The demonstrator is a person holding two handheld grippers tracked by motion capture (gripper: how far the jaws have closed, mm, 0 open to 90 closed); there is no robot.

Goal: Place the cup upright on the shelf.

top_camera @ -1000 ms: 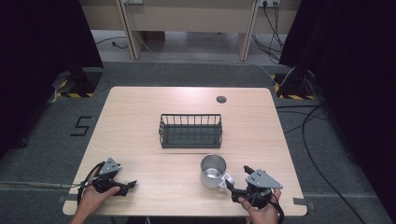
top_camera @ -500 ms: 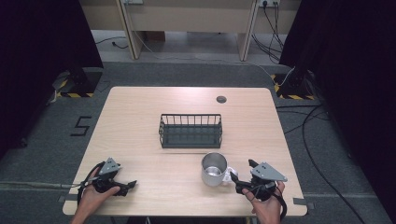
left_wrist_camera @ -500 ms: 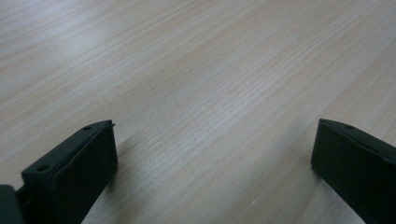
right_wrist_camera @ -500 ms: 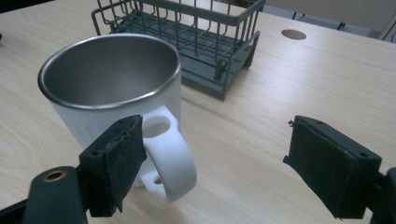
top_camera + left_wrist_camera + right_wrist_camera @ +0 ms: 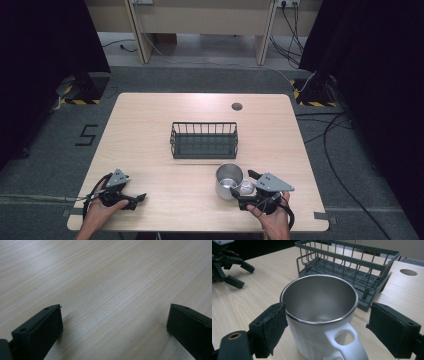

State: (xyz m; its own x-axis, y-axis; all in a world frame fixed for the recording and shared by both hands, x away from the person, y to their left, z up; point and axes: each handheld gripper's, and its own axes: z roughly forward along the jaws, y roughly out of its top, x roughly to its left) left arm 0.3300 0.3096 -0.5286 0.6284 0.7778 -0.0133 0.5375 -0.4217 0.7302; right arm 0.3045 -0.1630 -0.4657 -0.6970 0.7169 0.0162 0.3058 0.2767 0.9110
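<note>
My right tongs (image 5: 327, 325), jaws just opening and gripping nothing, straddle the upright mug (image 5: 229, 180) at the desk's (image 5: 150, 130) five o'clock, so I should close squarely on its handle (image 5: 344, 342); my left tongs (image 5: 137, 199) rest open, empty.

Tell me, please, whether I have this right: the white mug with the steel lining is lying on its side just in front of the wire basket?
Not quite: the mug stands upright, mouth up, as the right gripper view shows. It is indeed just in front of the wire basket.
</note>
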